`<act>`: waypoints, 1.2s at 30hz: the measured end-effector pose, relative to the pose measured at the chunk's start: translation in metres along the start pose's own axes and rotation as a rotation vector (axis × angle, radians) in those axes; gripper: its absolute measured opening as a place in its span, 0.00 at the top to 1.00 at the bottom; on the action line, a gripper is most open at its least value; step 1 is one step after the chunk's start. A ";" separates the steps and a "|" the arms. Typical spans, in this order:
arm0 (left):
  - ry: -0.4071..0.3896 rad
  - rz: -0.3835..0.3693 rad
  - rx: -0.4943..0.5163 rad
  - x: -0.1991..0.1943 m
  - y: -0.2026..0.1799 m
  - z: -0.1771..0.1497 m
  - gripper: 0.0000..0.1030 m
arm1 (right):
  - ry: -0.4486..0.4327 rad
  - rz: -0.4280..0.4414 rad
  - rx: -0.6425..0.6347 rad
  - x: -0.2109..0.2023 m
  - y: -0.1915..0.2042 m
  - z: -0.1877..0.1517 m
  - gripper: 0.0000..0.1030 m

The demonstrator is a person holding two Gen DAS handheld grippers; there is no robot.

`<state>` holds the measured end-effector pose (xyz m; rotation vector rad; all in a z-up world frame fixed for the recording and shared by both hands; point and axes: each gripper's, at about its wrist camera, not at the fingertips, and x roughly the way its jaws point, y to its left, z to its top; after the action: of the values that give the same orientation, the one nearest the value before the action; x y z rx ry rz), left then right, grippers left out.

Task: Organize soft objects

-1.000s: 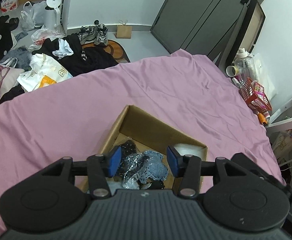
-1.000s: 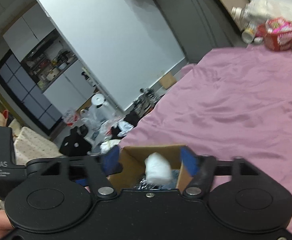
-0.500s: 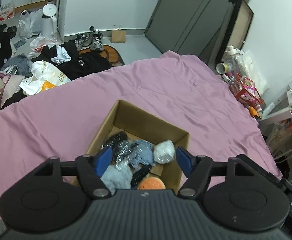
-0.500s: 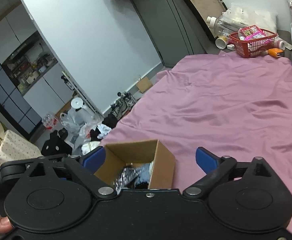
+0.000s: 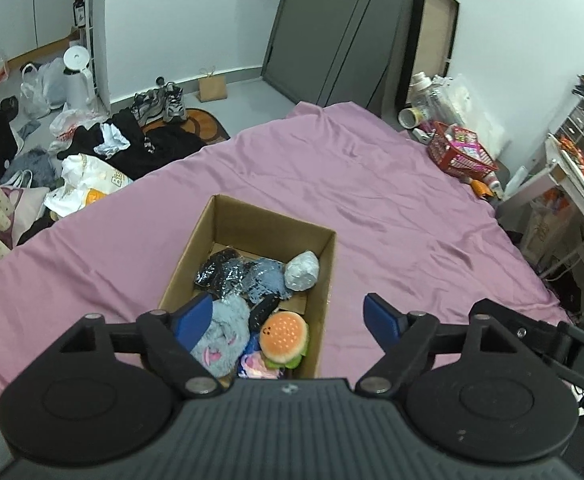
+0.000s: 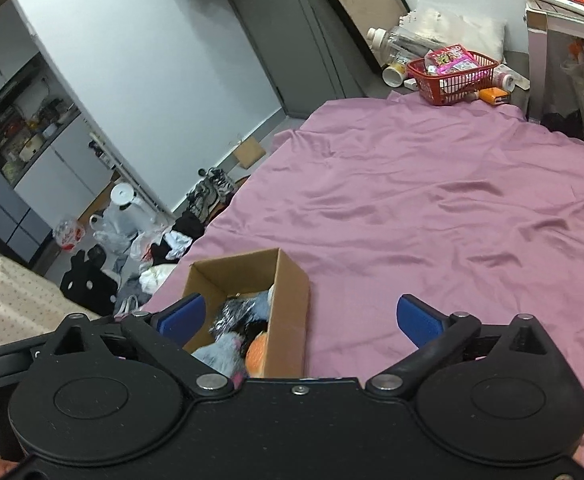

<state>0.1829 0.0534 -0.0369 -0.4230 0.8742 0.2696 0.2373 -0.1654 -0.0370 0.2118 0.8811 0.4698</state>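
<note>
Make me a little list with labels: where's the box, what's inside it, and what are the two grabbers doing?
Box: open cardboard box on the purple bedsheet
Inside: burger plush, white wrapped ball, fluffy blue-grey toy, dark shiny bundles
Left gripper: open, holding nothing, above the box's near end
Right gripper: open, holding nothing, over the box's right wall
Loose soft things on the sheet: none visible

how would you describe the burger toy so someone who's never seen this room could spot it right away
Find the purple bed sheet and the open cardboard box sitting on it. Inside the box, at the end nearest the camera, the burger plush lies against the right wall, beside a fluffy grey-blue toy. It is the only round orange thing there, with a tiny face on its bun and a green edge below.
</note>
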 end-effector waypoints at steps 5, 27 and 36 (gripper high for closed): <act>0.002 -0.013 0.024 -0.024 -0.007 -0.005 0.11 | -0.013 -0.016 -0.006 -0.025 0.007 -0.003 0.00; -0.063 -0.030 0.126 -0.107 -0.007 -0.048 0.03 | -0.136 -0.052 -0.172 -0.114 0.022 -0.046 0.00; -0.091 -0.060 0.164 -0.133 -0.007 -0.069 0.02 | -0.125 -0.039 -0.141 -0.133 0.023 -0.065 0.00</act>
<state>0.0565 0.0077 0.0299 -0.2820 0.7862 0.1591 0.1073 -0.2099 0.0226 0.0935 0.7258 0.4752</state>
